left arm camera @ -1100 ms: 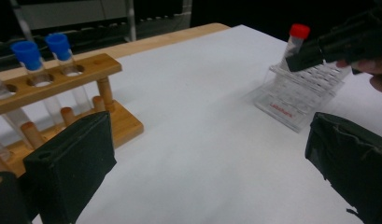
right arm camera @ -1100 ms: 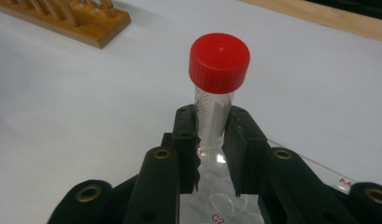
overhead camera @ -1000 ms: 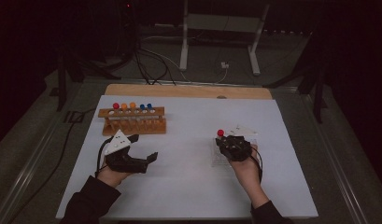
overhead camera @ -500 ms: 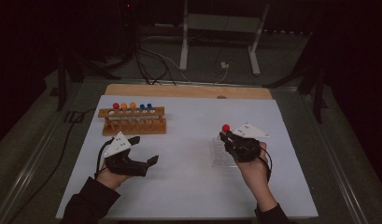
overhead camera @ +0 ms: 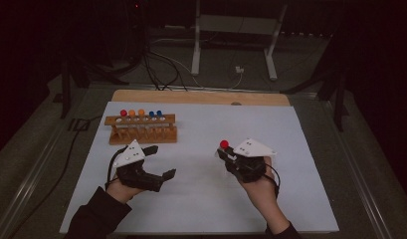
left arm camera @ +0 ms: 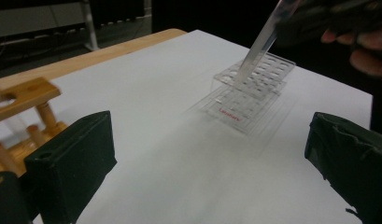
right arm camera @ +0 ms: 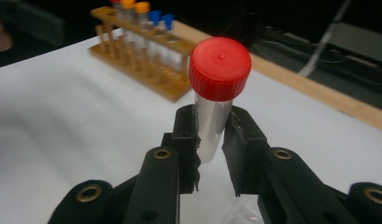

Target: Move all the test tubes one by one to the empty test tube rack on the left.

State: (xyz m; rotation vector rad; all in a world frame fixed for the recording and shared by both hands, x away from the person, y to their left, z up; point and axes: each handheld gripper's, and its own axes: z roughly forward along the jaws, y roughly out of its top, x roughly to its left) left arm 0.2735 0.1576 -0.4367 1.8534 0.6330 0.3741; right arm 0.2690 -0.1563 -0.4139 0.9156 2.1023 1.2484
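Far left on the counter (overhead camera: 201, 199), w/ its white sheet, the wooden rack (overhead camera: 141, 128) stands upright near the back edge; it holds capped tubes, red, two orange, two blue. Just in front of it is my left claw (overhead camera: 160, 162), released, jaws spread wide w/ nothing between them, resting low over the sheet. In the left claw view the rack's end (left arm camera: 21, 116) sits beside one jaw, and a clear plastic rack (left arm camera: 248, 95) lies flat on the sheet farther off. Moving right: my right claw (overhead camera: 225, 155) is clenched on a clear tube w/ a red cap (overhead camera: 224, 144), cap end up and out past the fingertips. In the right claw view the tube (right arm camera: 215, 100) sits between both jaws, gripped on its body below the cap, tilted slightly. The tube's pointed lower end (left arm camera: 258, 46) hangs over the clear rack; can't tell if it touches.
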